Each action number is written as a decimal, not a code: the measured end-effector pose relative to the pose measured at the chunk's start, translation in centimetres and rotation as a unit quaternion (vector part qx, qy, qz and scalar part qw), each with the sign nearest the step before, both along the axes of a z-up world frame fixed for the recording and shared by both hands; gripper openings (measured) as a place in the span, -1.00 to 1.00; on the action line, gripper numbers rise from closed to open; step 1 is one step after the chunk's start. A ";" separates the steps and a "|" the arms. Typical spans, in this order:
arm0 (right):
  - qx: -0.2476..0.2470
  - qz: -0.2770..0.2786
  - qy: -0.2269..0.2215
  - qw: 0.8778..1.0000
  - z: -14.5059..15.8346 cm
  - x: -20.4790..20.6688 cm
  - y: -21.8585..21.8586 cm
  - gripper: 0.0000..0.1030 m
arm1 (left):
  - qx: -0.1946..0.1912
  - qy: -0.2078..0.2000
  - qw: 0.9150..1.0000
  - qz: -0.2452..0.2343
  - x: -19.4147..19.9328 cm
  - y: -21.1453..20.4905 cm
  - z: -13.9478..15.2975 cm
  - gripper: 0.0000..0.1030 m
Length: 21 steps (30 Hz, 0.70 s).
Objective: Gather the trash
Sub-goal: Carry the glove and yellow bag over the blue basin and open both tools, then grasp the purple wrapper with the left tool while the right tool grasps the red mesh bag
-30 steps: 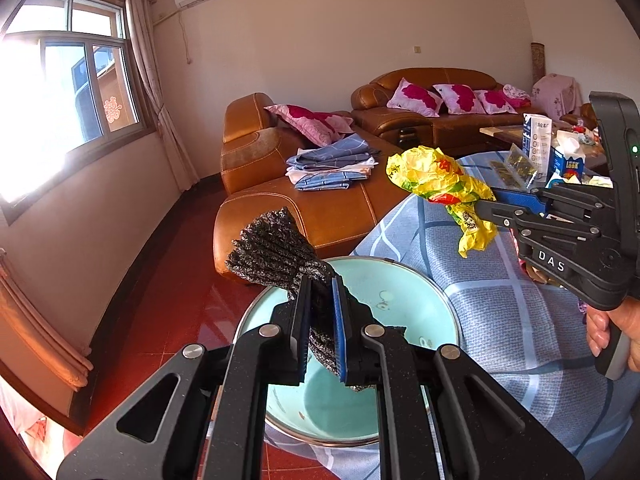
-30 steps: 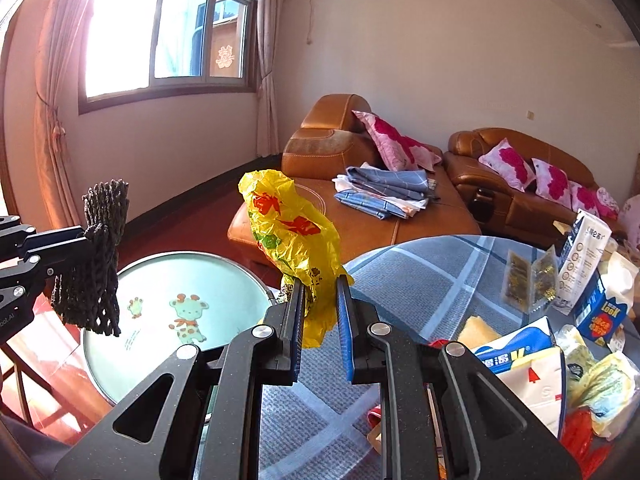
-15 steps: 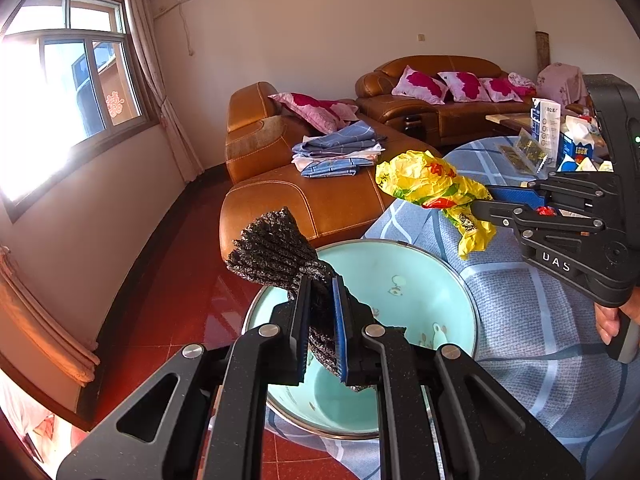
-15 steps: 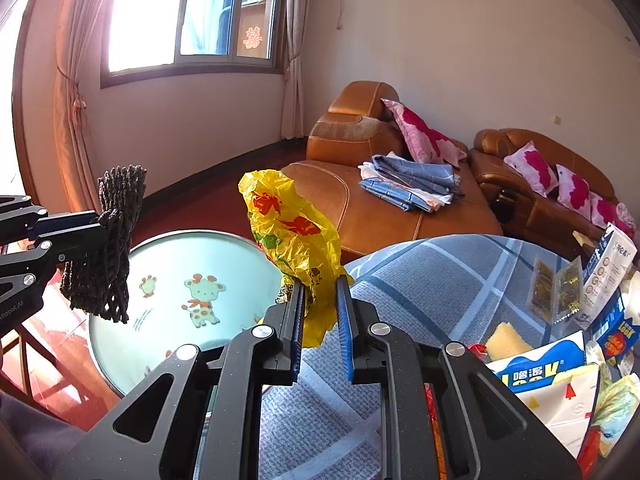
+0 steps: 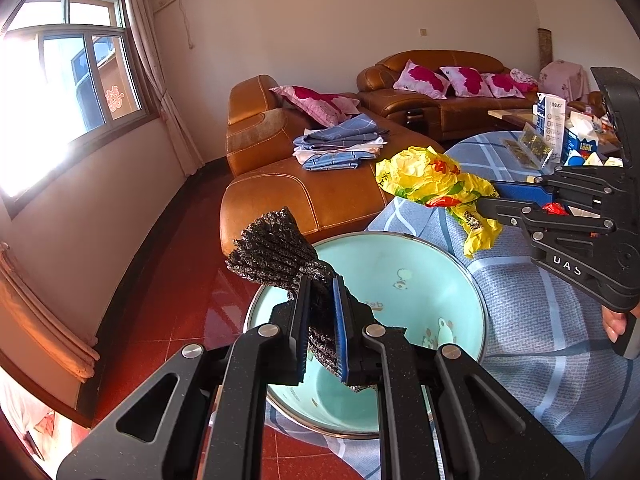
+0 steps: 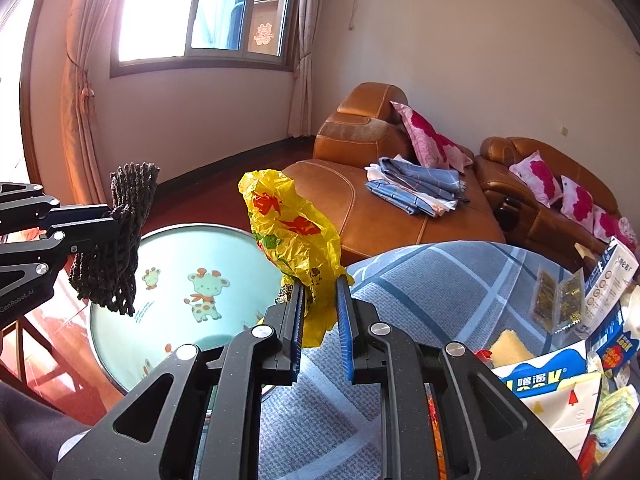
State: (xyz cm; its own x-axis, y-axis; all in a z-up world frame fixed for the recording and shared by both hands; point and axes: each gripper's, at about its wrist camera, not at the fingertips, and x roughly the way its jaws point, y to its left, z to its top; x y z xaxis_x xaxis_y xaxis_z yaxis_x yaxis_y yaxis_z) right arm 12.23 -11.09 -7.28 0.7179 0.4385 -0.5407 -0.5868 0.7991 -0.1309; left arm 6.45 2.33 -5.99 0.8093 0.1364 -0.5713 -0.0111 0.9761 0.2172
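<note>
My left gripper [image 5: 320,300] is shut on a dark foam net sleeve [image 5: 272,256], held above a pale green basin [image 5: 400,280] with cartoon animals. In the right wrist view the same net sleeve [image 6: 120,240] hangs at the left, over the basin [image 6: 180,280]. My right gripper [image 6: 318,304] is shut on a crumpled yellow plastic bag [image 6: 292,232] with red print, at the table's edge beside the basin. The left wrist view shows that yellow bag [image 5: 432,176] in the right gripper [image 5: 480,204], with a hand [image 5: 616,320] on its handle.
A blue checked cloth covers the table [image 6: 420,288]. Cartons, wrappers and packets [image 6: 560,360] crowd its right side. Brown leather sofas [image 6: 380,208] with pink cushions and folded cloth stand behind. A red tiled floor [image 5: 172,300] lies left of the basin.
Both views have swung a little, so the basin and sofa sit differently in frame. Both grippers keep their hold on the net sleeve and the yellow bag.
</note>
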 end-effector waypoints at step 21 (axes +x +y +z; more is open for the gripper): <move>-0.004 0.005 -0.017 1.000 0.0 -0.3 0.0 -0.29 | -0.001 -0.005 1.000 0.001 -0.1 0.0 -0.4 -0.12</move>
